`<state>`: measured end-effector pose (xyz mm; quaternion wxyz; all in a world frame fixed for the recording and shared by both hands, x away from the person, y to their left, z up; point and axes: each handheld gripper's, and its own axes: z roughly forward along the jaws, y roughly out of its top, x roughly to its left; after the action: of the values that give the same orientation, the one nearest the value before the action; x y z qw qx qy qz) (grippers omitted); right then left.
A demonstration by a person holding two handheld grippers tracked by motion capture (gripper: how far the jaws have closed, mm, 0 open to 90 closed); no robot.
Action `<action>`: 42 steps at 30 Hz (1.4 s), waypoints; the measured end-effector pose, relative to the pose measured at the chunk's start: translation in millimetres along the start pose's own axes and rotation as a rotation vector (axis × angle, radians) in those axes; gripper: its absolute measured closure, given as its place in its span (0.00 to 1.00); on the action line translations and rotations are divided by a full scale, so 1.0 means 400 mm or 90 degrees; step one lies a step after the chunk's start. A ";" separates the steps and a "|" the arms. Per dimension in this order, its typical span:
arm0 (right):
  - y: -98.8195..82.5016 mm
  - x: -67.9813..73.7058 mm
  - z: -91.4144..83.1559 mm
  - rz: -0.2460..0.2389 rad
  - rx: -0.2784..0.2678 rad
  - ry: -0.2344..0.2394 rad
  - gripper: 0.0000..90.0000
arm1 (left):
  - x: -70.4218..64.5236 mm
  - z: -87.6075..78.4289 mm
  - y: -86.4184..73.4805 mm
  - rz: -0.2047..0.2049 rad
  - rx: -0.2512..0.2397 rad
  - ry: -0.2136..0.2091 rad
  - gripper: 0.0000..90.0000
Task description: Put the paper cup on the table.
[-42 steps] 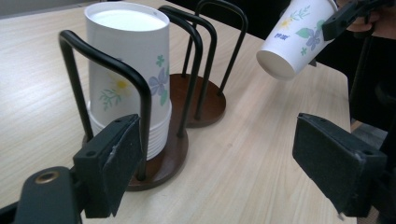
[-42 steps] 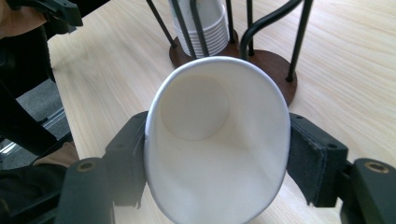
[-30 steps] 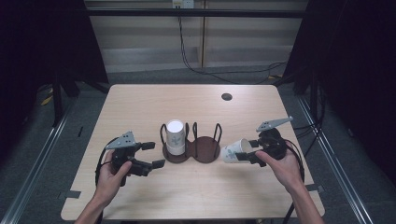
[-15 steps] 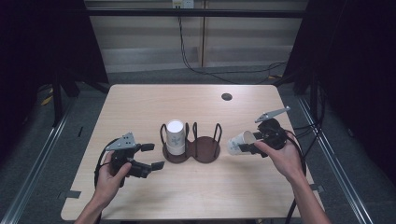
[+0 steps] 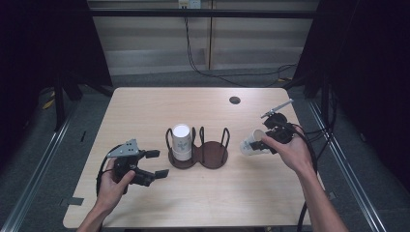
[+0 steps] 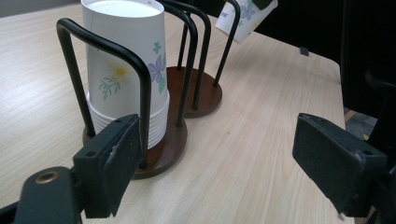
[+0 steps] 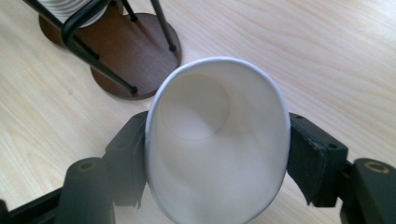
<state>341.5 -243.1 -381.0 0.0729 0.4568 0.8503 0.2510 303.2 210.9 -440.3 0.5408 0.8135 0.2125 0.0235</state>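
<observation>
A dark two-bay cup holder [image 5: 212,157] stands mid-table, its round wooden base [image 7: 135,51] showing in the right gripper view. Its left bay holds a stack of upside-down flowered paper cups [image 5: 181,141] [image 6: 130,79]. The right bay [image 6: 198,93] is bare. My right gripper [image 5: 263,141] [image 7: 215,163] is shut on a single white paper cup [image 5: 251,144] [image 7: 217,144], squeezed oval, held tilted above the table right of the holder. That cup also shows far off [image 6: 245,16] in the left gripper view. My left gripper [image 5: 157,163] [image 6: 224,158] rests open, left of the holder, nothing between its pads.
A small dark round hole [image 5: 235,100] sits in the tabletop at the far right. Cables trail from both grippers off the table's sides. Dark frame posts stand behind the table.
My right gripper has lifted and drawn the paper cup rightward and farther from the holder. The left gripper has stayed put.
</observation>
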 end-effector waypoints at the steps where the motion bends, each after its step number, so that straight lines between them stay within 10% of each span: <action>1: 0.004 -0.002 -0.002 0.002 0.004 -0.001 0.33 | 0.000 -0.001 -0.002 -0.002 -0.001 -0.005 0.18; 20: 0.023 -0.073 0.048 0.025 0.105 -0.039 0.32 | -0.001 0.002 -0.006 0.010 0.009 -0.014 0.18; 42: 0.046 -0.067 0.121 0.014 0.170 -0.076 0.25 | 0.007 -0.004 -0.006 0.004 0.006 0.004 0.18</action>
<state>387.4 -239.3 -416.5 0.0595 0.4856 0.8653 0.1091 304.4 214.0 -442.3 0.5359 0.8169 0.2116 0.0269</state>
